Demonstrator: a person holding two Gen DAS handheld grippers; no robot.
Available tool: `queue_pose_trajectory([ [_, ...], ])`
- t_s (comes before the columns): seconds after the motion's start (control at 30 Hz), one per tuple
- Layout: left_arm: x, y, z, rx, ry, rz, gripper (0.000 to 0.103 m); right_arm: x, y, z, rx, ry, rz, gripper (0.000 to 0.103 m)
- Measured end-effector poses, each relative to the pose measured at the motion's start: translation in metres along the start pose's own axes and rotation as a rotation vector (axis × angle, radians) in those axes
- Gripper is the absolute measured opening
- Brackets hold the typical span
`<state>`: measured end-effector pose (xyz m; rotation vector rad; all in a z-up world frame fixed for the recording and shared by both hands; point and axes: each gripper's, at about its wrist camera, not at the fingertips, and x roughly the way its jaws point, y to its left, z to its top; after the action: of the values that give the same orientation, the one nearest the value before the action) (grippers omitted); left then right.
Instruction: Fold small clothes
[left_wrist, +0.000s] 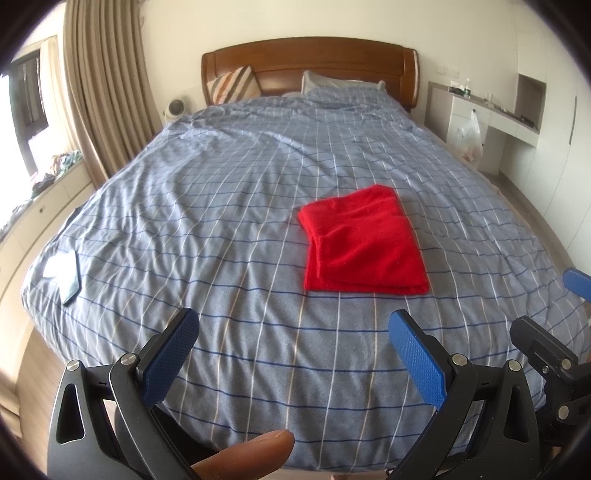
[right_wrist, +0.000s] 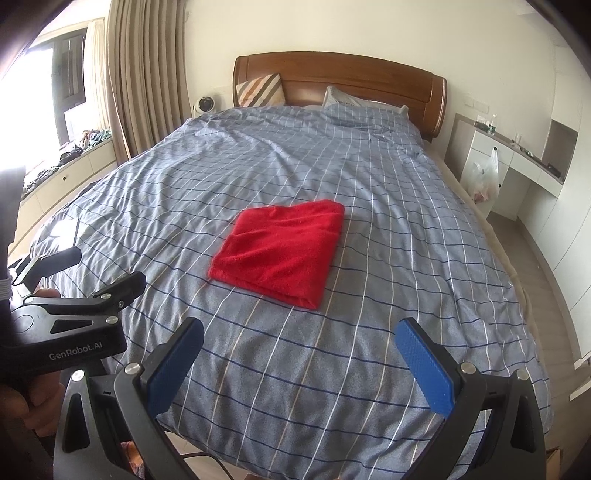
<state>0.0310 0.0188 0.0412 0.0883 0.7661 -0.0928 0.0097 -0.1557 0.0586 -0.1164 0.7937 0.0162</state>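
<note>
Spread across a wide bed (left_wrist: 229, 206) is a blue checked cover, on which a red cloth (left_wrist: 364, 243) is laid folded into a flat rectangle, slightly right of centre in the left view and near the middle in the right view. Both grippers are held well short of it above the foot of the bed, nothing being gripped: the left gripper (left_wrist: 293, 354) is spread wide, and the right gripper (right_wrist: 299, 360) likewise. A phone (left_wrist: 70, 278) is seen near the cover's left edge, well apart from the cloth.

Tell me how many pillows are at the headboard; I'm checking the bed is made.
2: a striped pillow leans against the headboard on its left side, and a grey pillow lies toward the right, partly under the checked duvet. Others may be hidden beneath it.
</note>
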Motion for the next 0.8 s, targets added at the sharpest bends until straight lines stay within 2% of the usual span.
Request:
queue_pose_trajectory([
  [0.8, 0.0013, 0.0019, -0.0013, -0.006, 0.003, 0.001, 0.103, 0.0002, 0.0003, 0.0042, -0.001, -0.007, -0.033, 0.102],
])
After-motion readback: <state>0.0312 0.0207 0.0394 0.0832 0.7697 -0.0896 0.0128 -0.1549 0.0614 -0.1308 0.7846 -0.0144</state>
